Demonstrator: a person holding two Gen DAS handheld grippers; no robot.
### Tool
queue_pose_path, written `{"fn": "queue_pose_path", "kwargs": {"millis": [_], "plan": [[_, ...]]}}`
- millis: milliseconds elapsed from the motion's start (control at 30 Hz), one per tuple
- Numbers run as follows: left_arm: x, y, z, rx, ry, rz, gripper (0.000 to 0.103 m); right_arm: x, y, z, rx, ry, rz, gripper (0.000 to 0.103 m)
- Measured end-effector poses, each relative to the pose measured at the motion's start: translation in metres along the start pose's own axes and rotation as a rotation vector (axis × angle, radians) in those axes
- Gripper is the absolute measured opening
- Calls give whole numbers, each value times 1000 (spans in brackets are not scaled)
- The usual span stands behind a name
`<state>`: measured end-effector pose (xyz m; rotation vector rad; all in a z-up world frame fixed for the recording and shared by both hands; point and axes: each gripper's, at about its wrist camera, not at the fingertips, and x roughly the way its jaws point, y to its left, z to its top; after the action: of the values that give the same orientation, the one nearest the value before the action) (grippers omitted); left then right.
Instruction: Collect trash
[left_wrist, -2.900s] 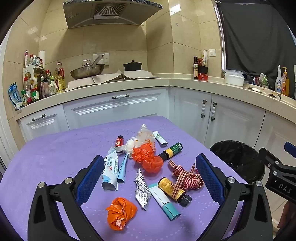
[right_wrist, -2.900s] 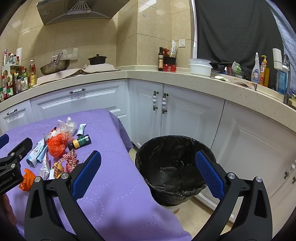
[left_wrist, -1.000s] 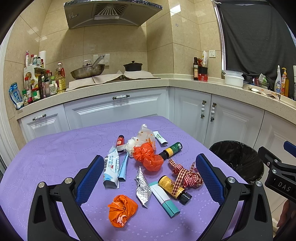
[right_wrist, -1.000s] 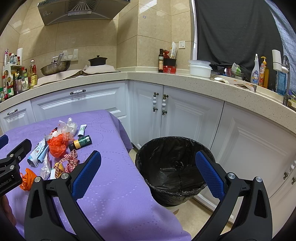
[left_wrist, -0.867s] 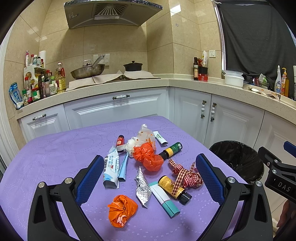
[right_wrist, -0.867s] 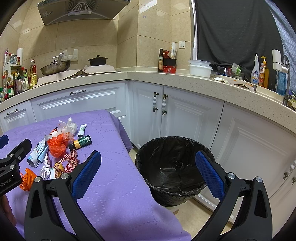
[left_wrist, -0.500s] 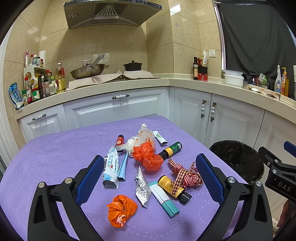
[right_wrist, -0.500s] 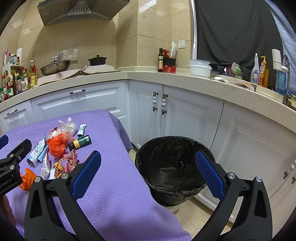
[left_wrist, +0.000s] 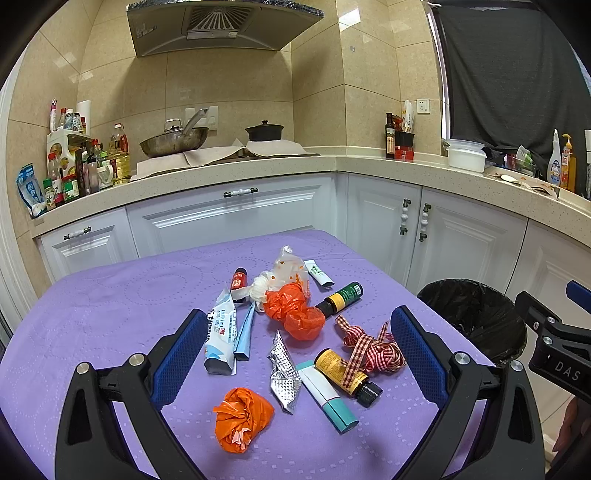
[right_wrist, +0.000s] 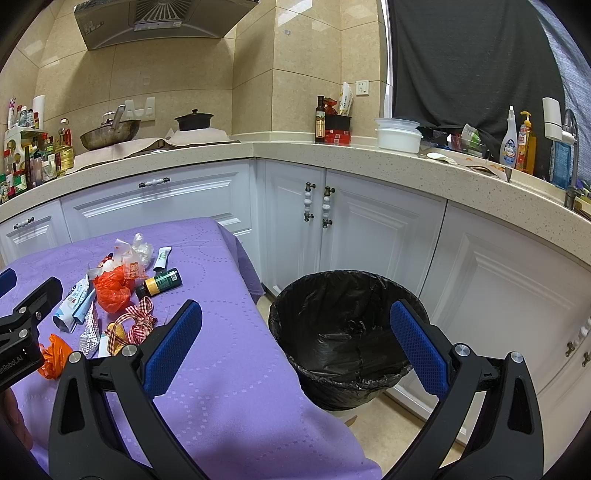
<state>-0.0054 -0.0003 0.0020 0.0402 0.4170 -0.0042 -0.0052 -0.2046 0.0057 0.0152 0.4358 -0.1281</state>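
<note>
Trash lies in a loose heap near the middle of the purple-clothed table, toward its right edge, and nothing in it has shifted over the last few seconds; collection has evidently not begun. Left gripper hangs above the heap with jaws spread and empty, as before. Right gripper, likewise spread and empty, faces the black-lined bin standing on the floor beside the table. Nearest lies a crumpled orange bag, beside a foil blister pack and a checked ribbon.

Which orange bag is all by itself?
The crumpled orange bag nearest the left gripper lies alone on the purple cloth; the red-orange bag sits farther back, touching other trash.
</note>
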Motion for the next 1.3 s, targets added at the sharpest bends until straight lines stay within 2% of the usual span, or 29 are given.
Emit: {"fn": "queue_pose_path", "kwargs": {"millis": [167,333,600,633,667,733,800,833,867,900,933,1200,1233,1300], "plan": [[0,-1,-3,-1,3,-2,96,2,0,-1,0,4,2,100],[3,3,-10,2,-1,28,96,7,3,-4,-6,19,21,100],[12,42,-24,-63,70,34,96,23,31,-7,-11,45,153,97],[13,46,-25,-70,80,36,96,26,37,-7,-19,55,176,92],[13,51,-28,-74,91,39,96,30,43,-7,-27,68,201,81],[13,57,-31,-78,102,38,96,39,56,-10,-49,106,250,69],[14,61,-31,-83,109,36,94,49,68,-14,-63,143,286,65],[14,62,-32,-84,112,34,90,53,72,-16,-70,159,299,63],[15,64,-32,-84,116,33,76,56,77,-19,-77,173,312,63],[16,65,-34,-82,127,33,68,59,81,-21,-85,187,323,63],[19,66,-35,-83,140,29,65,61,84,-23,-91,199,331,63],[26,74,-44,-115,172,5,65,86,96,-30,-103,276,365,63],[26,74,-44,-117,175,4,65,89,97,-31,-99,287,373,59],[27,74,-46,-117,179,4,65,95,97,-34,-85,318,417,43]]}}
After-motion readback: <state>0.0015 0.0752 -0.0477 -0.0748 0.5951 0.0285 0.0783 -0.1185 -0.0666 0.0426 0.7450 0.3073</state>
